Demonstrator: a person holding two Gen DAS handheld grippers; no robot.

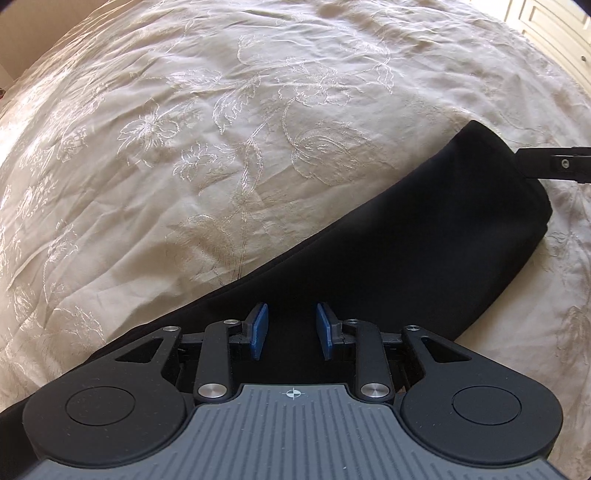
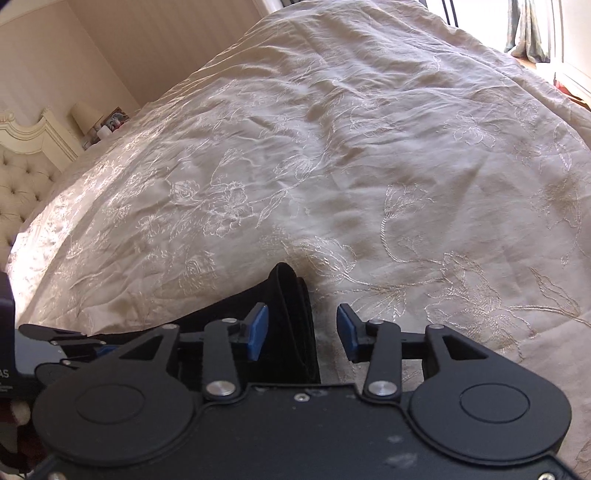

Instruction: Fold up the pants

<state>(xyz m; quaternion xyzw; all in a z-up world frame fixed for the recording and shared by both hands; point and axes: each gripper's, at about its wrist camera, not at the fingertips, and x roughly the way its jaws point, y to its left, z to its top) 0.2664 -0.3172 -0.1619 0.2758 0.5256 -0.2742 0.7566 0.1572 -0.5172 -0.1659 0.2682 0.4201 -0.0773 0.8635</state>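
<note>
Black pants [image 1: 424, 236] lie folded into a long band on the cream bedspread, running from lower left to upper right in the left wrist view. My left gripper [image 1: 291, 330] is open, its blue pads just above the cloth at the band's middle. In the right wrist view the folded end of the pants [image 2: 291, 317] lies between the blue pads of my open right gripper [image 2: 302, 332], nearer the left pad. The right gripper's finger [image 1: 554, 168] also shows at the pants' far end in the left wrist view. The left gripper [image 2: 62, 343] shows at the left edge.
An embroidered cream bedspread [image 1: 221, 147] covers the bed on all sides of the pants. A tufted headboard [image 2: 22, 184] and a nightstand with a lamp [image 2: 86, 116] stand at the far left. A window with curtains [image 2: 532, 29] is at the upper right.
</note>
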